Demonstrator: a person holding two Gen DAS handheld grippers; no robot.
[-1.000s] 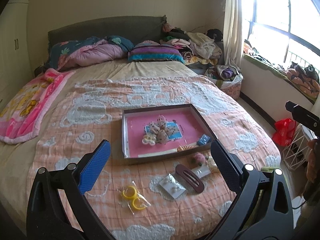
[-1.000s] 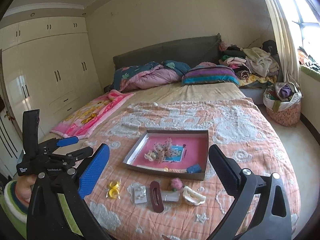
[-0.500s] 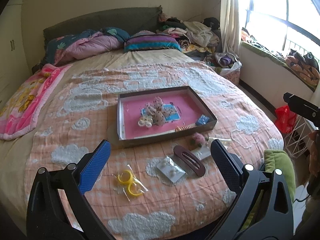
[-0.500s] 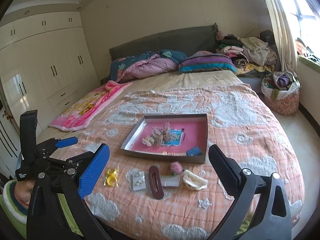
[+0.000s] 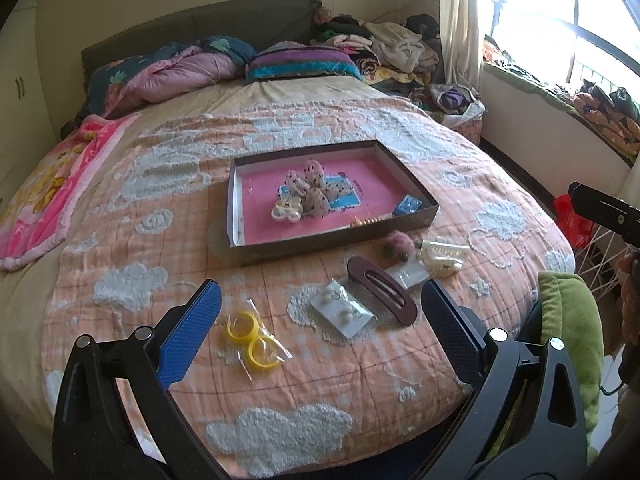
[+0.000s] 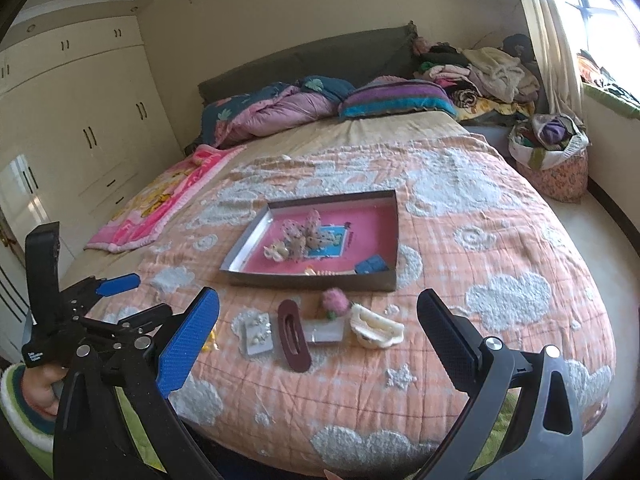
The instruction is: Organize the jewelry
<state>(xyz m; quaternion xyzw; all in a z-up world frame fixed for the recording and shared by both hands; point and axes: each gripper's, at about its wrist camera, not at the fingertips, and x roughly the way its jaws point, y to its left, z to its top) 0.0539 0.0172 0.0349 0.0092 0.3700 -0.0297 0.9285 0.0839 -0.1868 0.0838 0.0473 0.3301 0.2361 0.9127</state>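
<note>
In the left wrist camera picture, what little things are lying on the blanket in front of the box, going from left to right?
Yellow plastic rings in a clear bag → white card of pearl earrings → long dark brown oval hair clip → cream claw hair clip.

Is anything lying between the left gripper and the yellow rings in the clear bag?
Nothing visible. The left gripper is open above bare orange bedspread, and the yellow rings in their clear bag lie just ahead between its fingers.

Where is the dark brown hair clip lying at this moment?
In both wrist views the dark brown hair clip lies on the bedspread just in front of the tray, outside it, between the earring card and the cream claw clip.
</note>
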